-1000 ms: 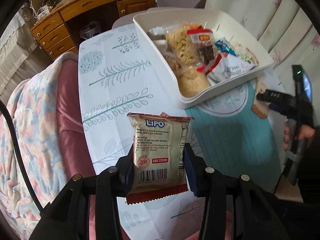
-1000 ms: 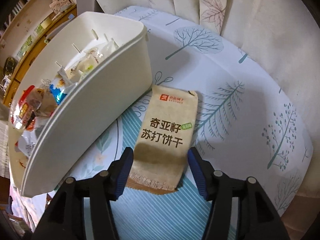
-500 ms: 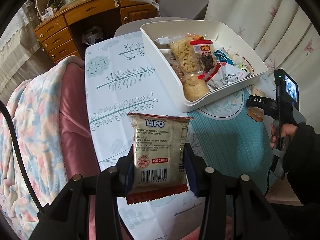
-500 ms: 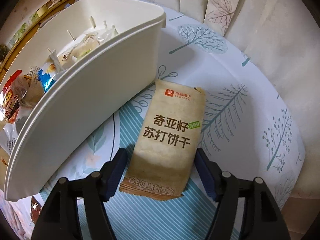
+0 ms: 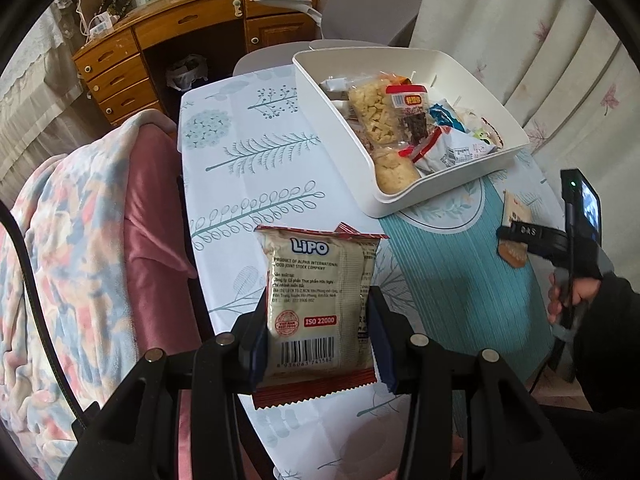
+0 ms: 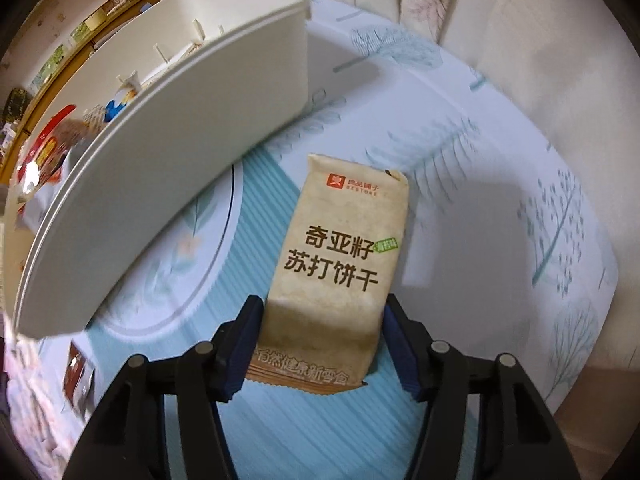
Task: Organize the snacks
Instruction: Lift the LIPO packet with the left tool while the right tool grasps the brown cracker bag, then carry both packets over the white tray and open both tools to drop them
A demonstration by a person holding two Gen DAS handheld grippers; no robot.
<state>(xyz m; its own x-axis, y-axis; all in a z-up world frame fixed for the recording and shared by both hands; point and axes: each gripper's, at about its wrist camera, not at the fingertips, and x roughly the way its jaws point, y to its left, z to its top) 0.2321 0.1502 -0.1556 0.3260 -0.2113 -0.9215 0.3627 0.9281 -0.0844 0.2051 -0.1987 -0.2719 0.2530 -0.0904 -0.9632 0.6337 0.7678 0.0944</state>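
From your left wrist camera, your left hand-held gripper is clenched on a cream plastic LiPO biscuit packet with red crimped ends, its blue pads pressing both long sides and the packet raised above the surface, a table under a white cloth printed with leaves. Ahead and to the right of that hand-held gripper sits a white rectangular plastic bin; it holds clear bags of pale puffed snacks, a red-topped dark snack pack and several blue and white wrappers. Far right, your right hand grips the other tool.

From your right wrist camera, your right hand-held gripper is closing its jaws around a tan paper-look cracker packet with dark Chinese lettering. The left pad touches the packet's edge; whether the right one does, you cannot tell. The packet lies just right of the white bin's outer wall, over the teal striped part of the cloth.
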